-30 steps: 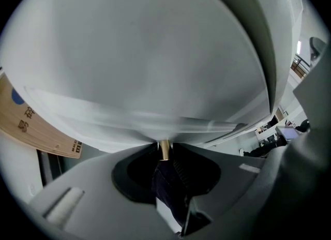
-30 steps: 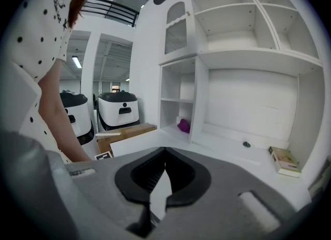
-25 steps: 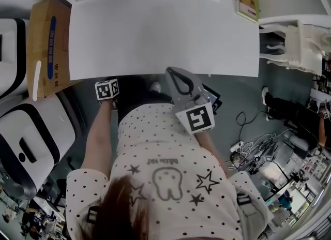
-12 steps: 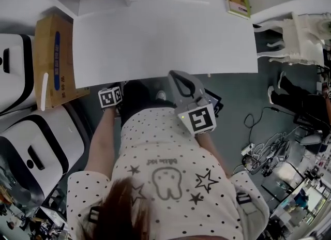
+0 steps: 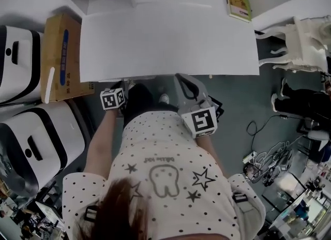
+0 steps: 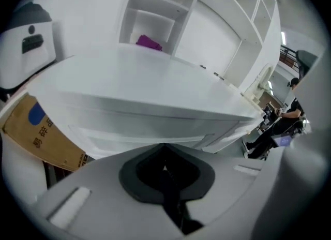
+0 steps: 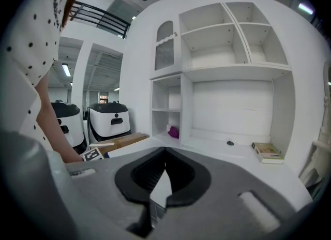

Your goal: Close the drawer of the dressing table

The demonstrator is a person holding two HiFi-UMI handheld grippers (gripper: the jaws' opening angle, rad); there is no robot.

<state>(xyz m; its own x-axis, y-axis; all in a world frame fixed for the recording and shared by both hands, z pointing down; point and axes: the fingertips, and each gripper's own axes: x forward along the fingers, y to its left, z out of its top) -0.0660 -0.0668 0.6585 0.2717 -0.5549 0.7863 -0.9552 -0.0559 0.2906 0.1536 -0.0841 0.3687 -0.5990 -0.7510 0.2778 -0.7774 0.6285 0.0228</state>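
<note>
Standing by the dressing table (image 7: 232,104) here. Far left there's a cardboard box (image 5: 62,58), plain brown and matte, sitting just beside the worktop (image 5: 170,37). The worktop is smooth, white and flat, with a crisp square edge.

The left tool (image 6: 164,156) has just been closing. Its jaws are now pressed together with nothing between them, and it hangs in front of the drawer (image 6: 150,129), apart from it. The drawer sits right under the worktop's front edge. It's white too, with a raised moulding framing a flat panel. To me it looks pushed in or close to it, but I can't tell if a sliver of gap is left.

If it needs a last nudge, I'd put the closed tips on the middle of that panel and push straight in, not at a corner, so it doesn't go in crooked. I'd ease off at the end too, since it looks like painted board that would bang.

The right tool (image 7: 165,156) is grey plastic with dark ribbed pads. It's pressed together and empty as well, up by the worktop's front edge. Far right at the back lies a thin book (image 5: 237,2).
</note>
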